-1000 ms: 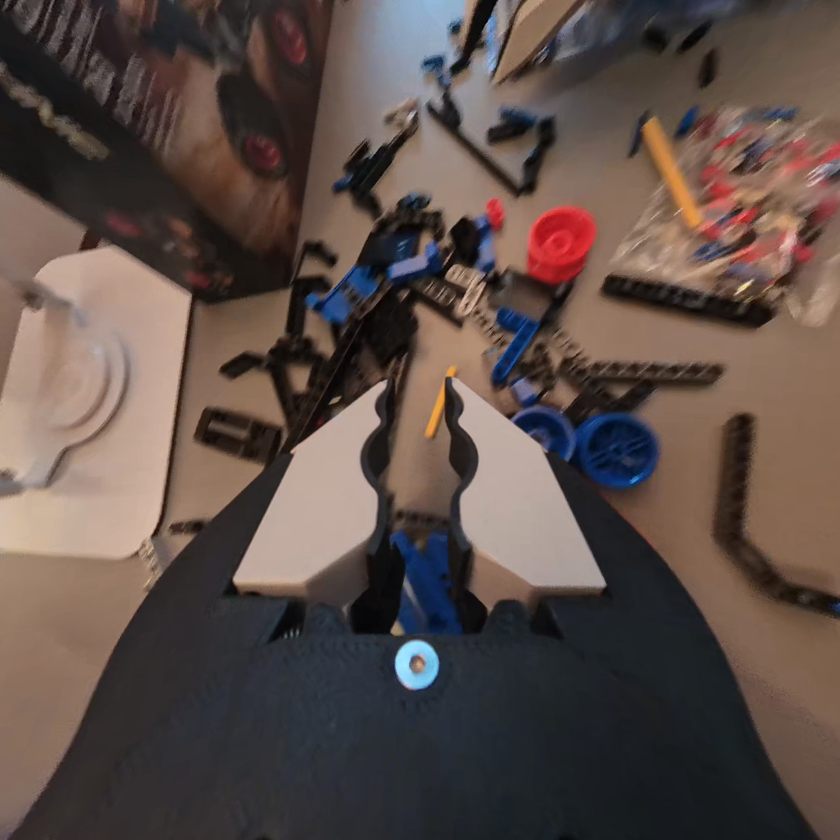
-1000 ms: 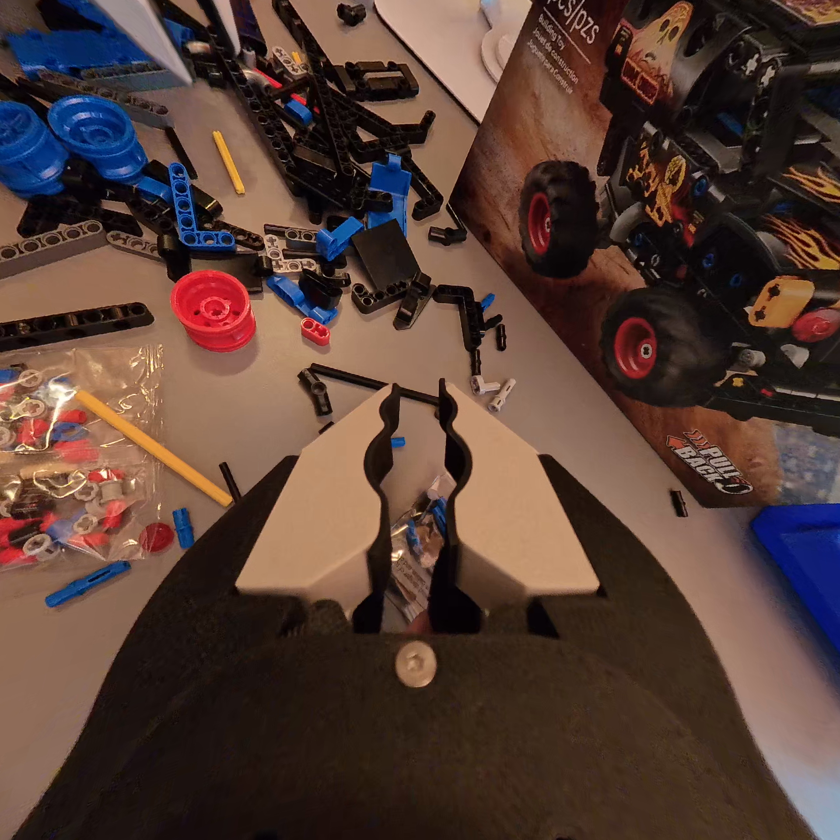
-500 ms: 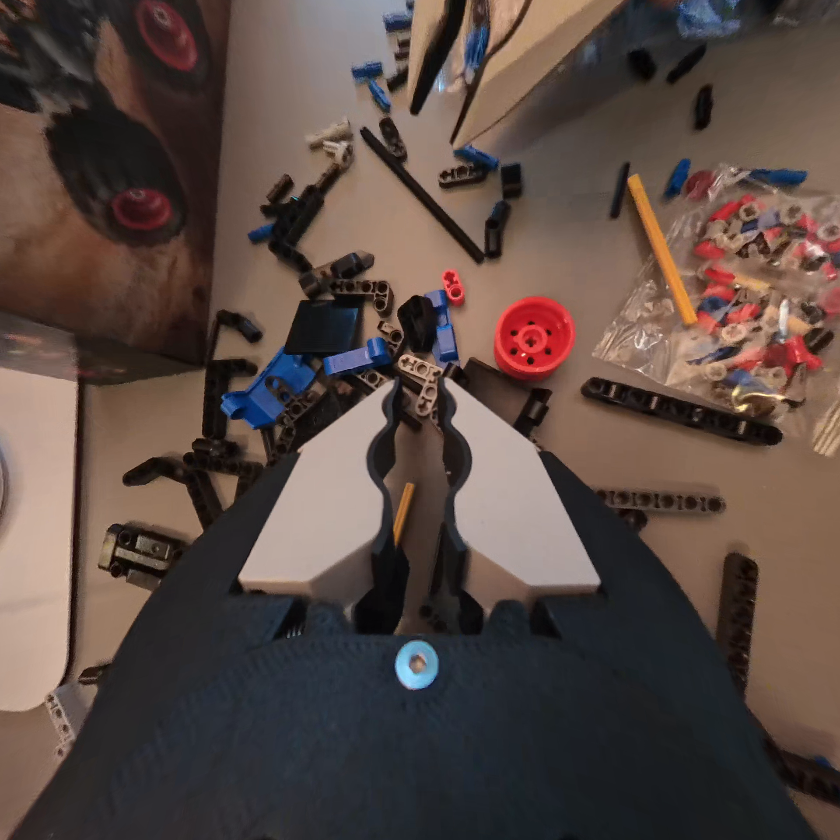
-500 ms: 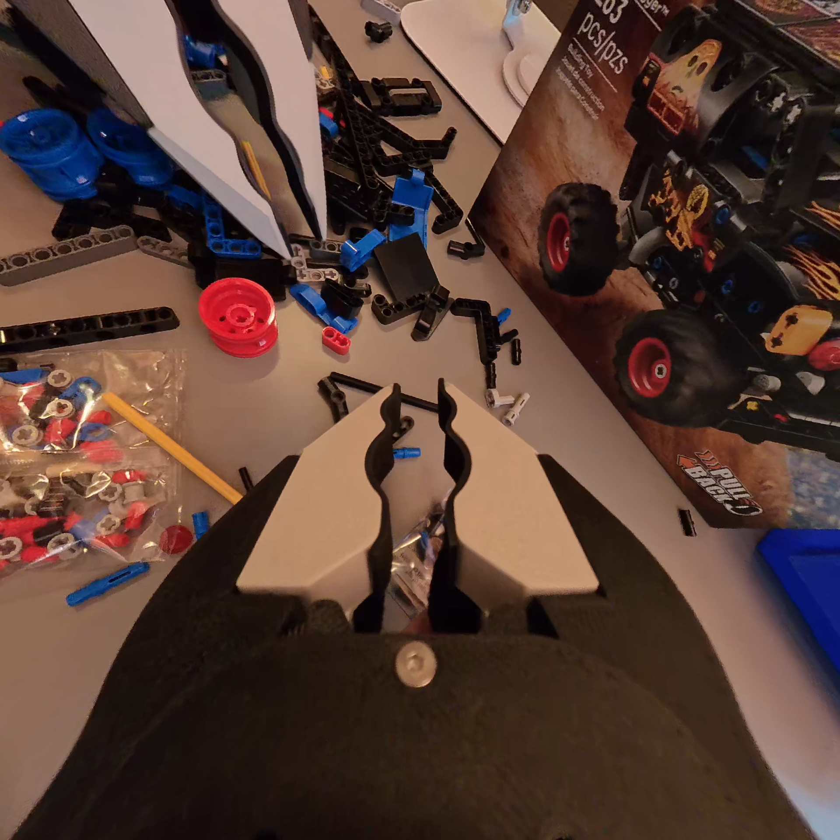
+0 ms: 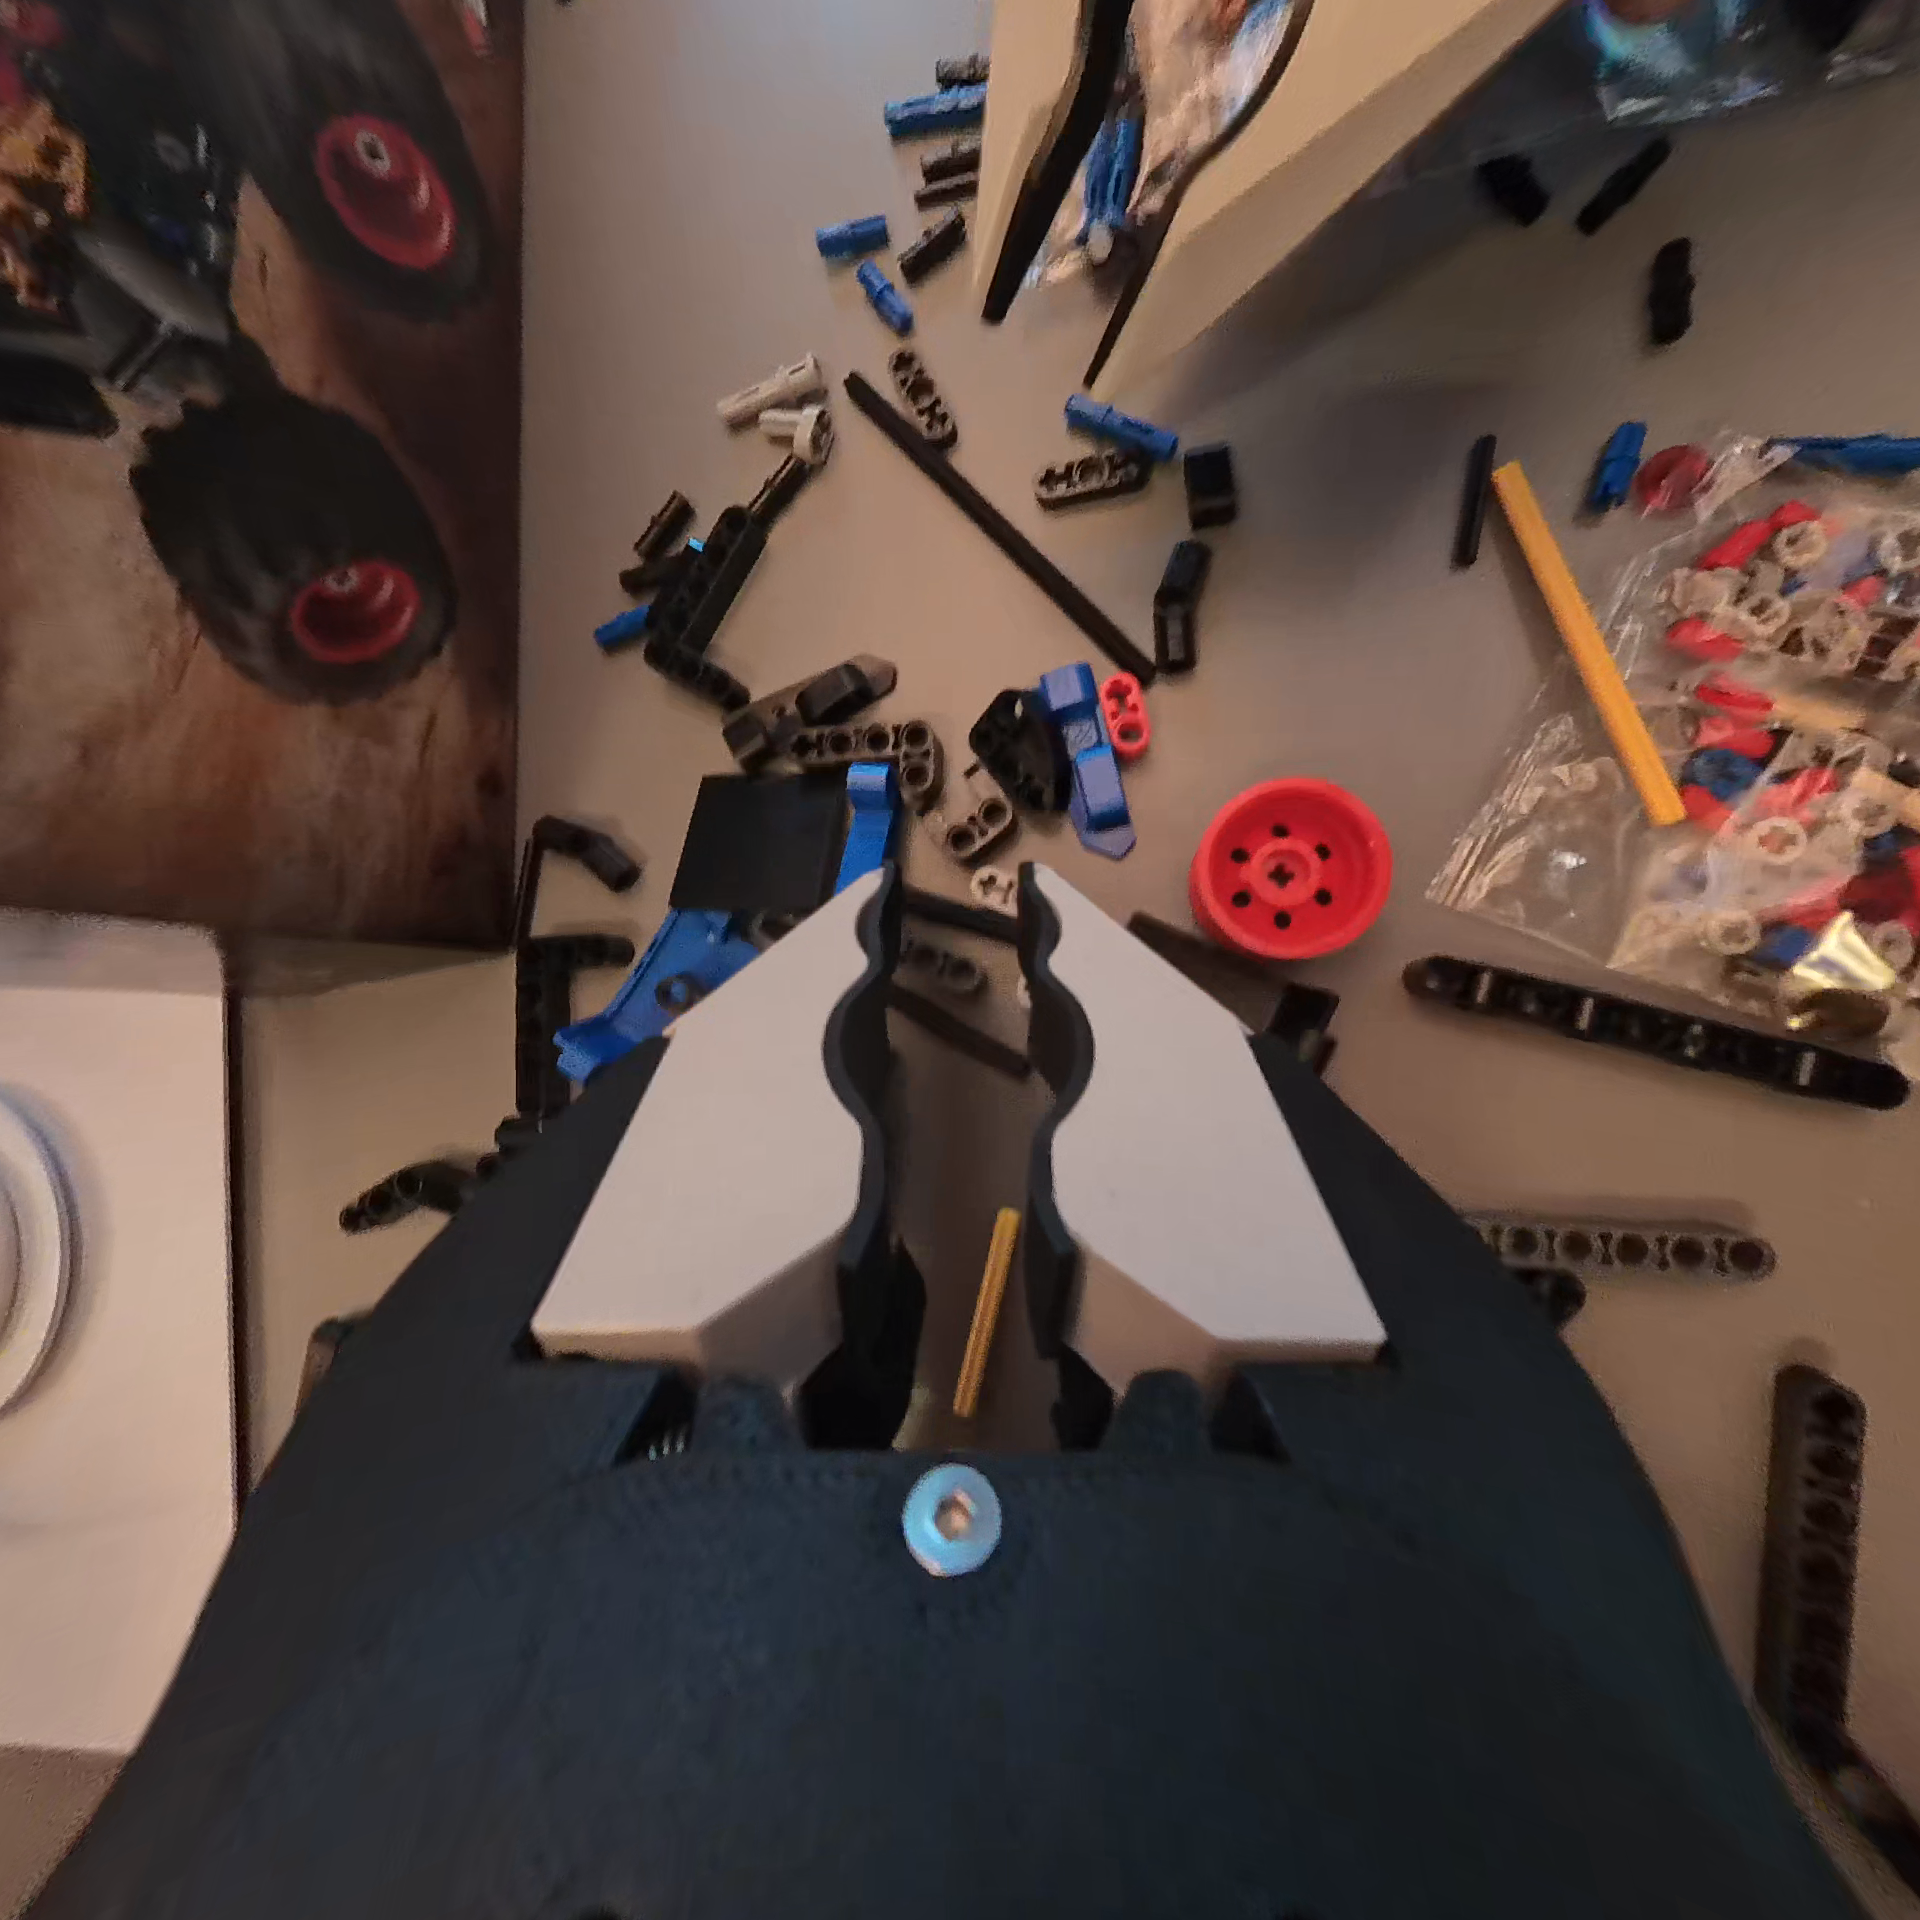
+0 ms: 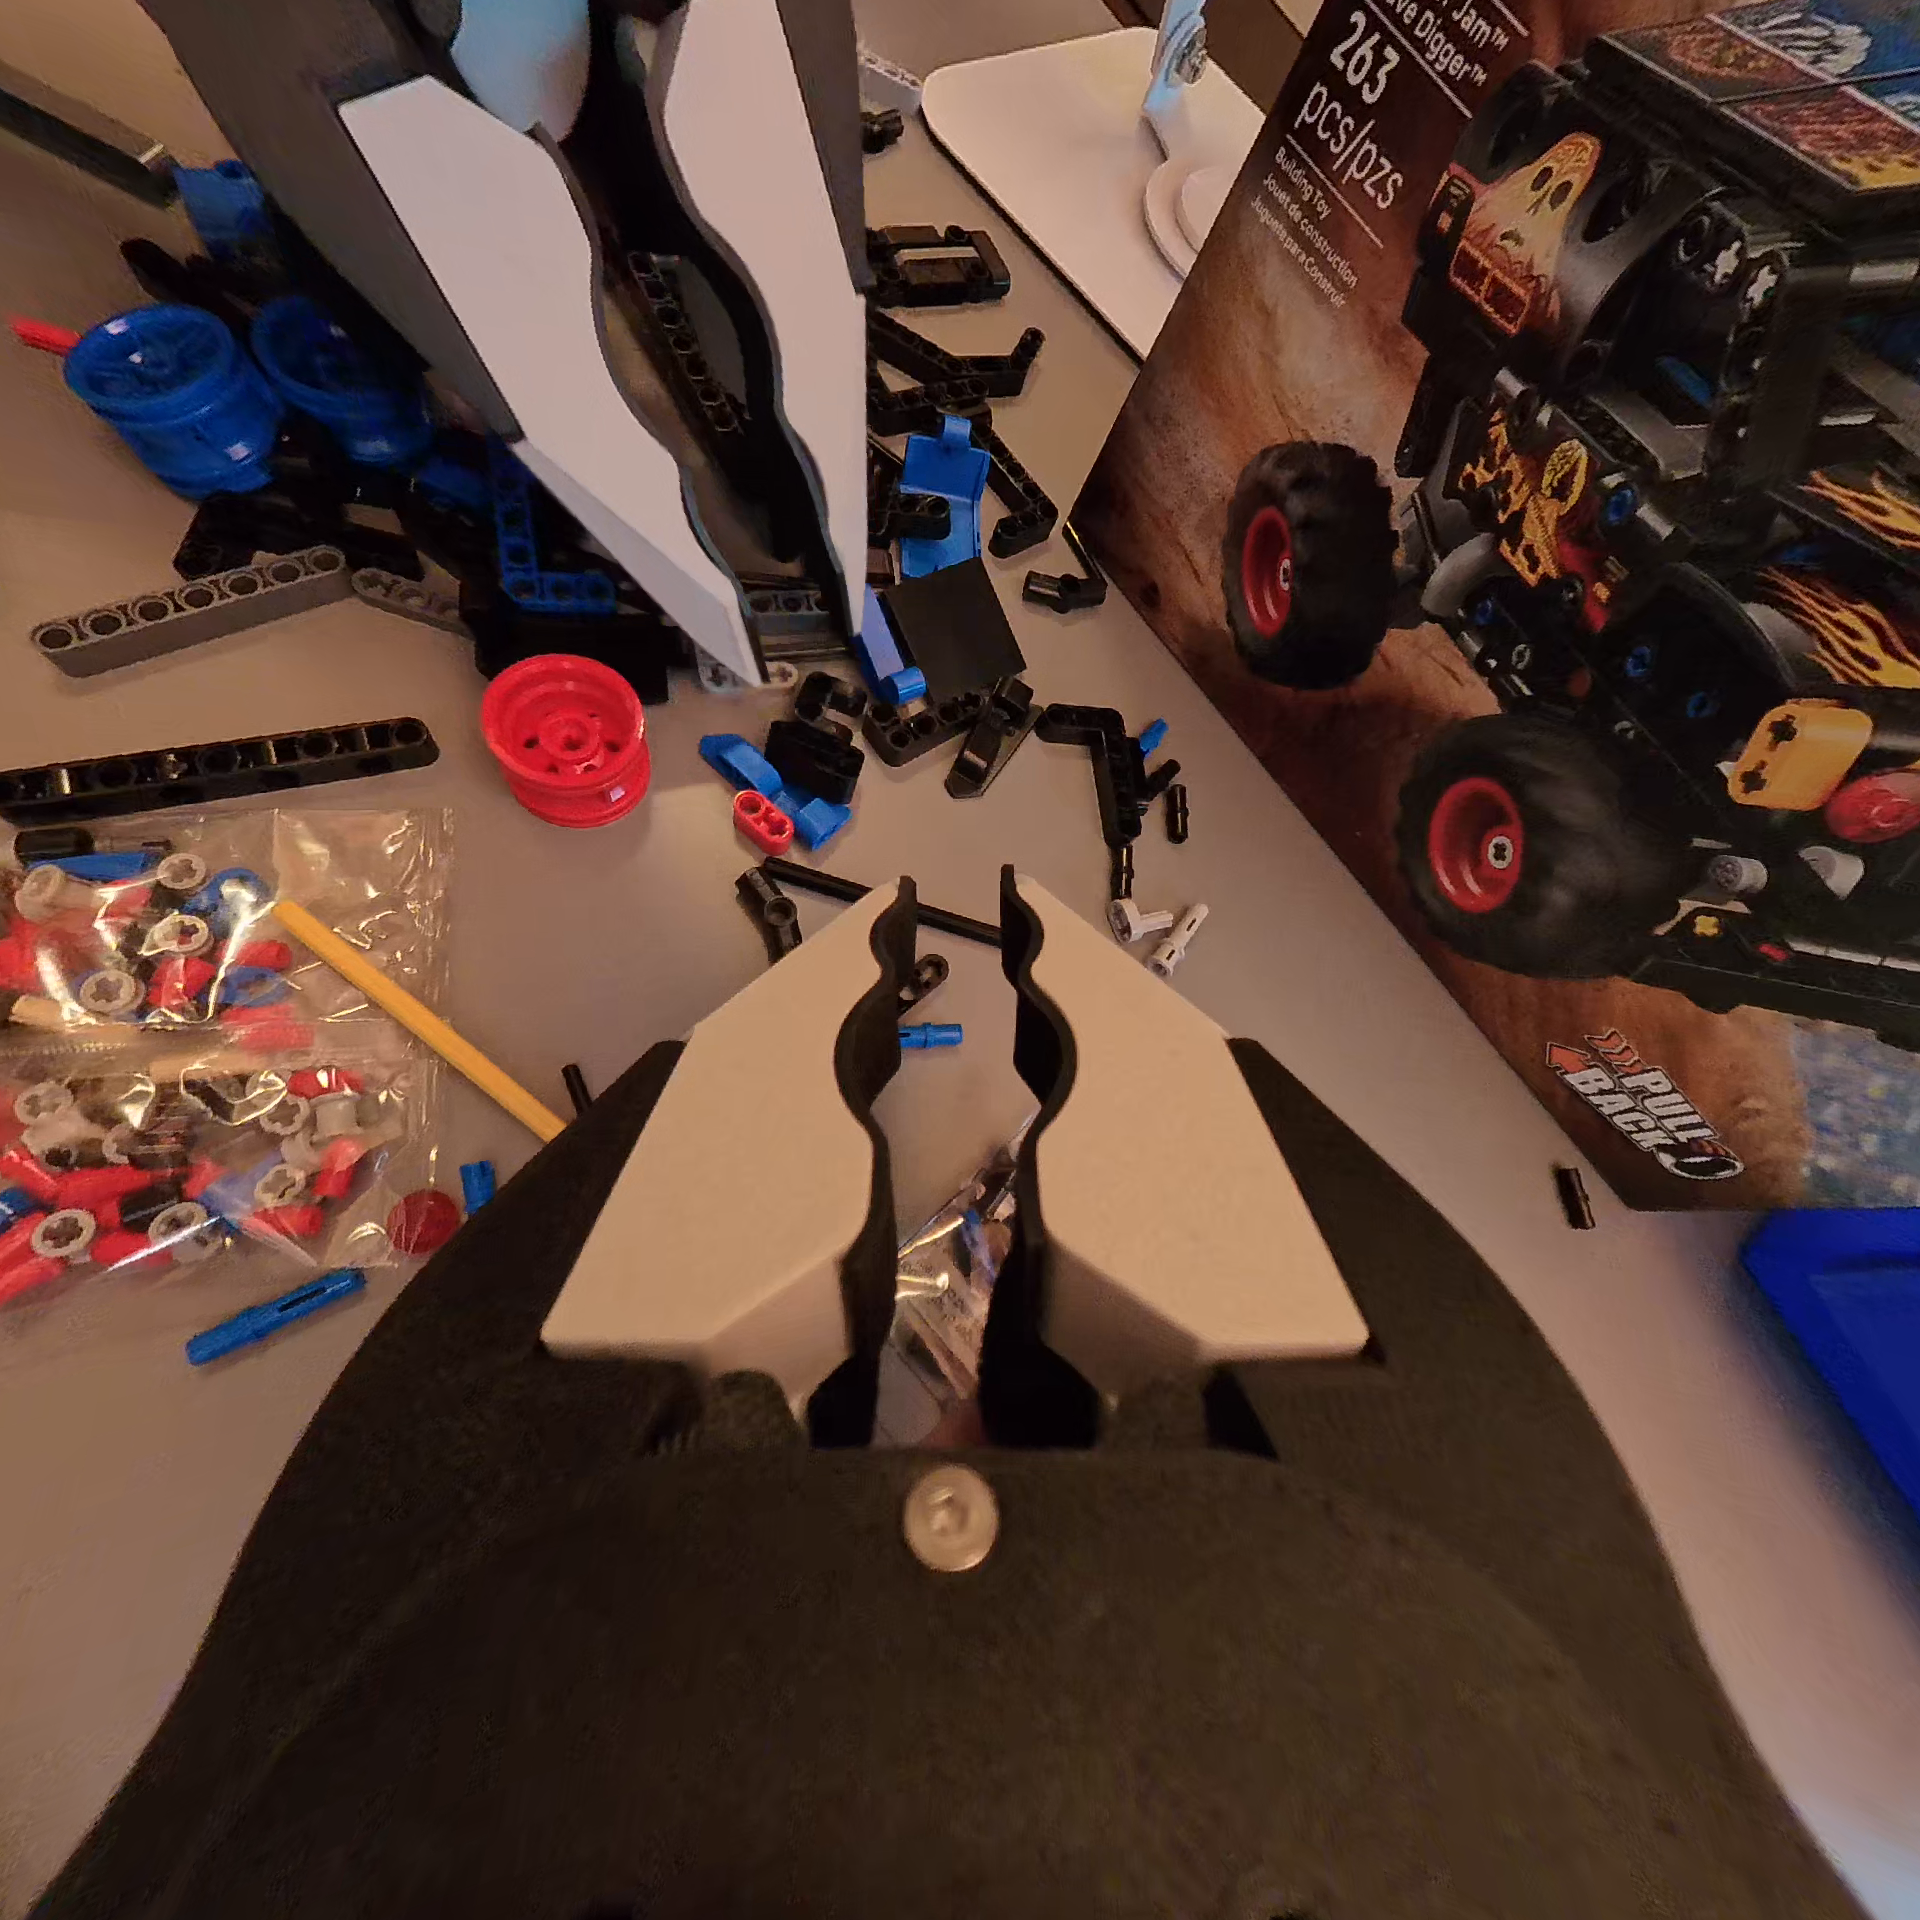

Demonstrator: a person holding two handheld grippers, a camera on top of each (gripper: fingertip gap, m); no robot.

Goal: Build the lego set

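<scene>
Loose black, blue and grey Lego parts lie in a pile on the table. My left gripper is open and empty, its tips low over the pile beside a black panel. It also shows in the right wrist view. A short yellow axle lies under its fingers. My right gripper hovers over a blue pin, its jaws a narrow gap apart with a small clear bag between them. It shows at the top of the left wrist view.
A red wheel hub, a bag of small parts, a long yellow axle and black beams lie to the right. The set's box stands along one side. Two blue wheel hubs sit behind. Some 8 centimetres of space lies between my two pairs of fingers. My left tips are about 10 centimetres from the blue pin, my right tips only 4 centimetres. The left camera catches it too, in the left wrist view.
My left gripper has moved forward over the pile toward the right gripper. The short yellow axle has passed from its tips to under its base. The right gripper has barely moved.
</scene>
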